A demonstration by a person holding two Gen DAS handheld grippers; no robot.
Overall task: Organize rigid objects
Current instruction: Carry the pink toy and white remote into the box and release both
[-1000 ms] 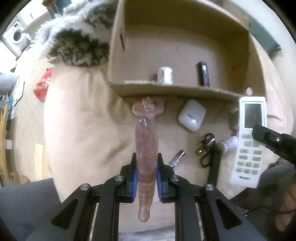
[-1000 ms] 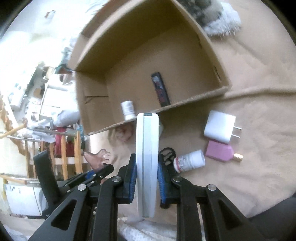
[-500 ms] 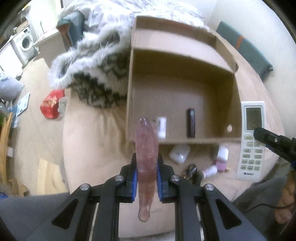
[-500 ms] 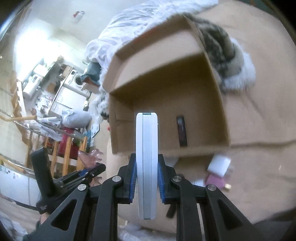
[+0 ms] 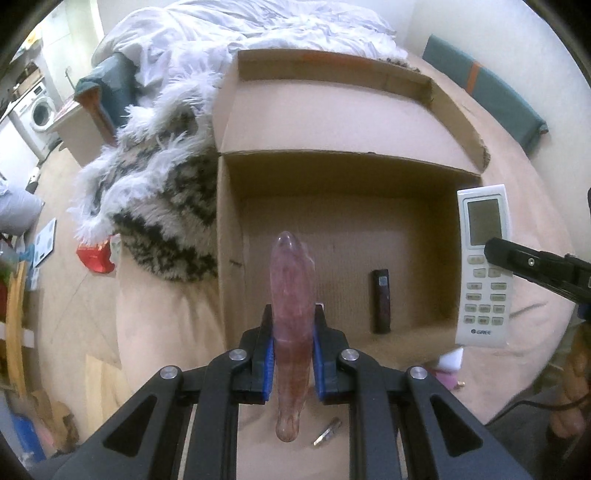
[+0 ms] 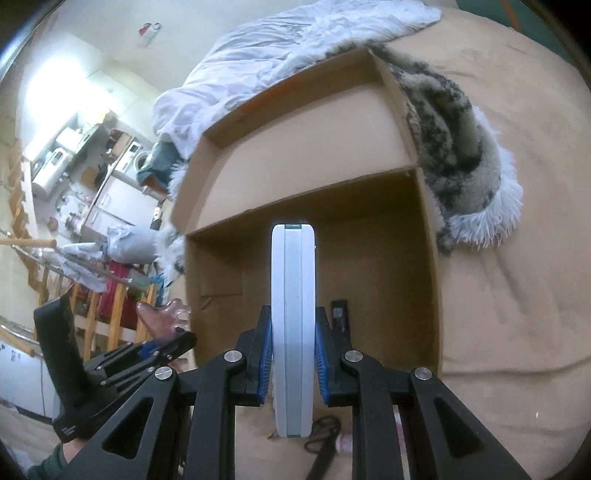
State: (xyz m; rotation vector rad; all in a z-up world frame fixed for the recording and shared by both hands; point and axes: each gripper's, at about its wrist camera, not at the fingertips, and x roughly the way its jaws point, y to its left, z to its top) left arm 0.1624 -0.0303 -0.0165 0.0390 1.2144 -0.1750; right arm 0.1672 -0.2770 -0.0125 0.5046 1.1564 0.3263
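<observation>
Claws above the cardboard box point(image 5: 229, 229): left claw point(image 5: 293, 332) clamped a pink translucent comb point(image 5: 291, 295); right claw point(image 6: 293, 332) clamped a white remote point(image 6: 293, 314) edge-on. Dark slim device point(image 5: 381, 301) lay inside the box.

A tan bed point(image 5: 159, 325) carries an open cardboard box point(image 5: 229, 236), a furry blanket point(image 5: 159, 192) and white bedding point(image 5: 280, 29).

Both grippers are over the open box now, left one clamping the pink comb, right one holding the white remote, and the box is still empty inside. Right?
Not empty: the left wrist view shows a dark stick-shaped object lying on the floor of the cardboard box. The rest stands: the left gripper clamps the pink comb, the right gripper the white remote.
</observation>
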